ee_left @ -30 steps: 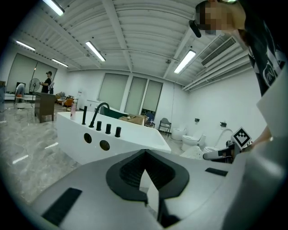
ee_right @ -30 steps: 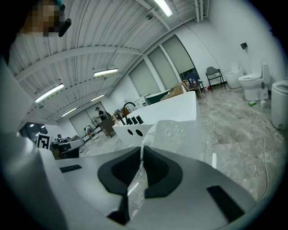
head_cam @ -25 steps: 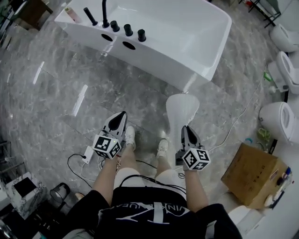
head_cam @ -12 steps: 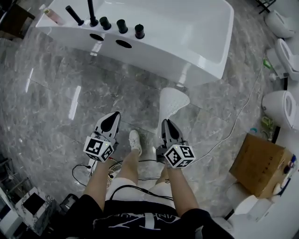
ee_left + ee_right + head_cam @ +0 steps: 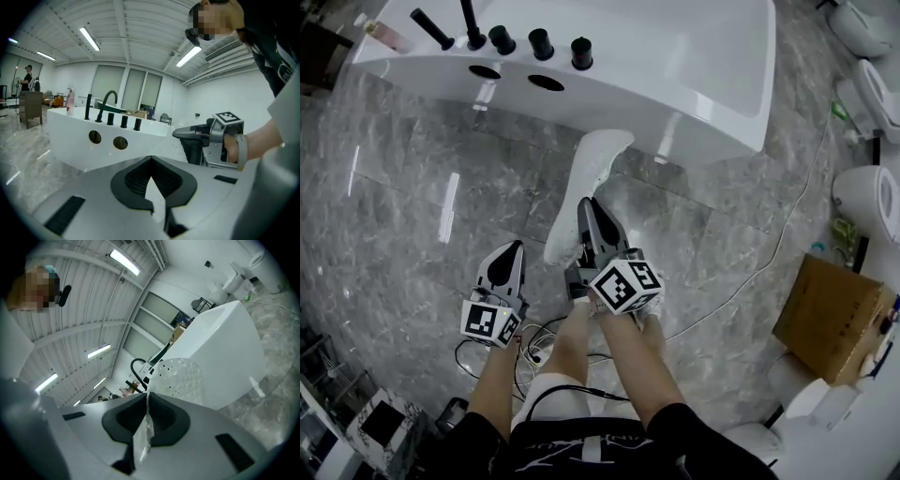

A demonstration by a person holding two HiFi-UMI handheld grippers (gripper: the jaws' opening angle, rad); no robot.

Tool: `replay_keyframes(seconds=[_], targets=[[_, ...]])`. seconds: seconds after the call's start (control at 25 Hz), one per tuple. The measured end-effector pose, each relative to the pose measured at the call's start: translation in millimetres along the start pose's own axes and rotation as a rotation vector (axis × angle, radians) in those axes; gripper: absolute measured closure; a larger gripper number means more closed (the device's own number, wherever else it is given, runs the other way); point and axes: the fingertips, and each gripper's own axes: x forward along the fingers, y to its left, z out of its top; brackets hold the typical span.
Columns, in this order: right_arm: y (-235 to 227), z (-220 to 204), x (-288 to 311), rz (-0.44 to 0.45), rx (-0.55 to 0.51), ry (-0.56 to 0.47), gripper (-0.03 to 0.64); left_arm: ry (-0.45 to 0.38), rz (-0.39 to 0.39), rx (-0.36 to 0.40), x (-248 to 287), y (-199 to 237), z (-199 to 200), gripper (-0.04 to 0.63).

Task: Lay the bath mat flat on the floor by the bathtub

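Observation:
The white, dimpled bath mat [image 5: 586, 178] hangs above the grey marble floor, just in front of the white bathtub [image 5: 694, 75]. My right gripper [image 5: 591, 204] is shut on the mat's edge; the mat spreads beyond the jaws toward the tub and down to the left. In the right gripper view the mat [image 5: 180, 378] fans out past the shut right gripper [image 5: 146, 397], with the bathtub [image 5: 225, 348] behind. My left gripper [image 5: 512, 247] is lower left of the mat, apart from it, jaws together. The left gripper [image 5: 150, 161] faces the bathtub [image 5: 65, 136].
Black taps [image 5: 534, 42] line the tub's near rim. A cardboard box [image 5: 834, 314] and toilets [image 5: 867, 197] stand at the right. A white cable [image 5: 769, 258] crosses the floor, and tangled cords [image 5: 534, 352] lie by the person's feet.
My right gripper has swung left and toward the tub, carrying the mat in front of the person's legs. The left gripper has dropped back slightly. The tub is closer in view.

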Motion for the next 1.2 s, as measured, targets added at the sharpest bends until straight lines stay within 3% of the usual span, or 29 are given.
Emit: replay_keyframes(seconds=[0.12, 0.28, 0.52, 0.76, 0.96, 1.2], targets=[[-34.6, 1.1, 3.3, -0.07, 0.051, -0.054, 0.581, -0.005, -0.012, -0.001, 5.1, 5.4, -6.3, 0.581], [-121.5, -21.9, -0.3, -0.235, 0.109, -0.068, 0.581, -0.034, -0.044, 0.001, 22.4, 3.6, -16.6, 0.581], [-265.1, -74.7, -7.6, -0.423, 0.039, 0.02, 0.581, -0.052, -0.086, 0.013, 58.7, -6.3, -58.0, 0.581], [-394.3, -95.5, -55.5, -0.601, 0.006, 0.093, 0.581, 0.005, -0.125, -0.005, 76.7, -16.3, -118.4, 0.581], [-456.3, -82.2, -92.1, -0.668, 0.022, 0.093, 0.581, 0.046, -0.164, 0.005, 84.9, -39.2, -147.6, 0.581], [-507.9, -67.8, -130.8, -0.755, 0.054, 0.11, 0.582, 0.054, -0.195, 0.031, 98.5, -62.2, -155.7, 0.581]])
